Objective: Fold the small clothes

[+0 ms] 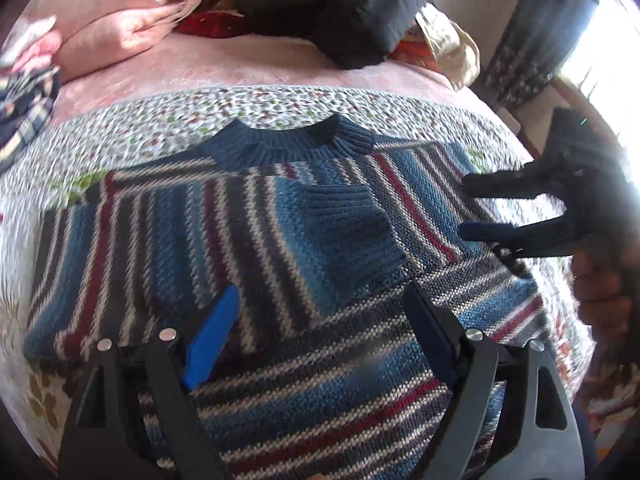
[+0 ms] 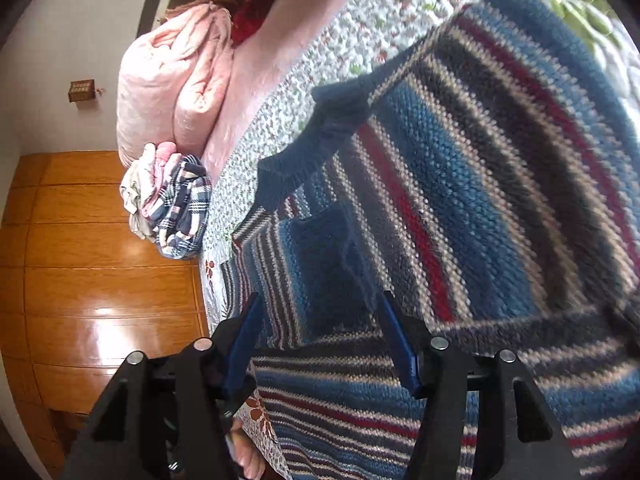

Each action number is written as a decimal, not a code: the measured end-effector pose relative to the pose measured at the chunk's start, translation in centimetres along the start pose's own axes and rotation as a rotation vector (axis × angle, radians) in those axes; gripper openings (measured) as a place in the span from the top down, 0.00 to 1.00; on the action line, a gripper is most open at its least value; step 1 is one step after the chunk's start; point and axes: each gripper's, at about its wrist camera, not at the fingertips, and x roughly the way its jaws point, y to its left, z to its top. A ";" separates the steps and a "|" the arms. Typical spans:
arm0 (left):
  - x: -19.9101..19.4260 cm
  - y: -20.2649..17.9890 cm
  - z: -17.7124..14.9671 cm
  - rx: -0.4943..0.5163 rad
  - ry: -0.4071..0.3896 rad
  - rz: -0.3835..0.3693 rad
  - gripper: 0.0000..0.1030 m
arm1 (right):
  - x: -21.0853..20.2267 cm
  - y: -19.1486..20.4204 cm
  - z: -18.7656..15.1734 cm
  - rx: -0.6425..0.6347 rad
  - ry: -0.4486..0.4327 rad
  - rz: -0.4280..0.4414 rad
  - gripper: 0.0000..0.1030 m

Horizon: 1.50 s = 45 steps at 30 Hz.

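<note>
On the bed (image 1: 240, 76), the striped sweater (image 1: 256, 224) lay spread over the flowered quilt (image 1: 280, 104), collar (image 1: 288, 144) pointing toward the pink pillows (image 1: 120, 20). One sleeve was folded across its chest, blue cuff (image 1: 356, 232) resting near the middle. The left claw (image 1: 320, 344) hovered over the sweater's lower half, fingers spread wide, gripping nothing. The right claw (image 1: 468, 208) hung at the sweater's right edge, also parted and empty; from its own camera the right claw (image 2: 320, 340) sat wide above the folded cuff. Beyond the sweater's left side, a plaid bundle (image 2: 180, 208) sat at the bed's edge above the wooden floor (image 2: 100, 280).
</note>
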 end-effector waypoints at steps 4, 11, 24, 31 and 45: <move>-3.3 5.3 -2.3 -0.216 -0.016 -0.067 0.17 | 3.9 0.3 0.8 -0.027 0.060 -0.088 0.45; -6.4 12.7 -7.1 -0.531 -0.051 -0.171 0.16 | 5.8 2.4 0.5 -0.094 0.102 -0.115 0.79; -10.5 16.8 -4.4 -0.663 -0.176 -0.180 0.16 | -8.4 10.6 3.1 -0.330 -0.130 -0.185 0.92; -8.6 16.4 -0.5 -0.637 -0.153 -0.242 0.16 | -12.0 5.7 4.4 -0.267 -0.152 -0.239 1.00; -2.1 15.8 0.8 -0.612 -0.018 -0.212 0.16 | -2.6 -3.0 3.9 -0.060 -0.030 -0.227 0.61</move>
